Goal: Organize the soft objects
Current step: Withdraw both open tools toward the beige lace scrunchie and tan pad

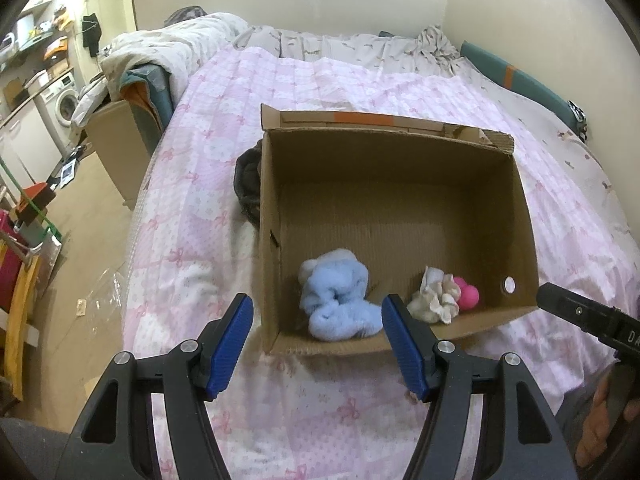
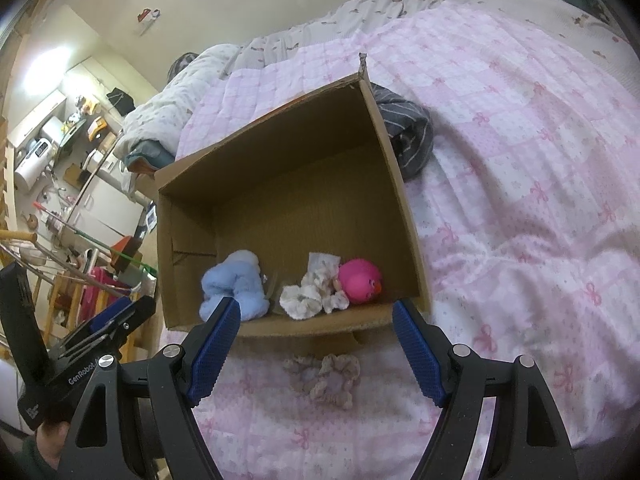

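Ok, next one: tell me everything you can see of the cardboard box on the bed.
The cardboard box is plain brown corrugated card, open-topped, with a torn far flap and an orange tape strip on it. It sits on the pink quilt. One side wall has a small round hole. Inside, along the near wall, lie a light blue fluffy cloth, a cream scrunchie and a pink toy. A dark striped garment lies against one outer side. Neither gripper touches it.

Bed (image 1: 192, 216) with pink bow-print quilt carries everything. Open cardboard box (image 1: 524, 216) sits directly on it. Dark striped garment (image 2: 408, 136) lies touching the box's outer wall. Pale scrunchie (image 2: 328, 376) lies on quilt just outside the near wall.
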The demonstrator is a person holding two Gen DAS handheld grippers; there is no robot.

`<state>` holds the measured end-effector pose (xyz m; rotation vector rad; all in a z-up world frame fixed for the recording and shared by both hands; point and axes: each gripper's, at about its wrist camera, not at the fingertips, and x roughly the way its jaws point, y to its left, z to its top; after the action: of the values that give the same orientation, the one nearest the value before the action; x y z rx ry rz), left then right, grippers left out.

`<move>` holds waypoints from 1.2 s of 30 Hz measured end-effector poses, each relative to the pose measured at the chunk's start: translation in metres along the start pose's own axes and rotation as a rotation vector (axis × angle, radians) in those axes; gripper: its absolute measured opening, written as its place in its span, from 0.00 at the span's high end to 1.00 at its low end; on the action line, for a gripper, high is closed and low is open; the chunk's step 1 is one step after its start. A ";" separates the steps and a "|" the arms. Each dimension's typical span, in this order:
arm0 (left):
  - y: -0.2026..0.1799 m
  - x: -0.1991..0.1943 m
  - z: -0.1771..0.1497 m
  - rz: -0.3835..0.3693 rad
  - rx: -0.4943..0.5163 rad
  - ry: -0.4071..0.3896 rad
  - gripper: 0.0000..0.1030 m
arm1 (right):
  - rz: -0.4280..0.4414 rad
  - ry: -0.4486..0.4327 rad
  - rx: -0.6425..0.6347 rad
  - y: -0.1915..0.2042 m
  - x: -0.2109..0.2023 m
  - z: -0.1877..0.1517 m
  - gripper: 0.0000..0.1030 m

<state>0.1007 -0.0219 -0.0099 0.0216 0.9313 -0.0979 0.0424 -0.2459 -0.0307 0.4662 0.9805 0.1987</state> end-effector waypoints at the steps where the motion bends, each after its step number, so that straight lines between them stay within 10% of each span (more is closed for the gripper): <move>1: 0.001 -0.001 -0.002 0.000 -0.002 0.001 0.38 | 0.000 0.000 0.000 0.000 -0.001 -0.002 0.19; 26: 0.016 -0.007 -0.039 -0.003 -0.127 0.091 0.38 | -0.031 0.178 0.021 -0.002 0.028 -0.037 0.19; 36: 0.028 0.003 -0.038 0.004 -0.195 0.131 0.38 | -0.167 0.311 0.017 -0.009 0.062 -0.051 0.19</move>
<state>0.0750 0.0083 -0.0356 -0.1517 1.0679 -0.0013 0.0335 -0.2164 -0.1054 0.3723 1.3207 0.1142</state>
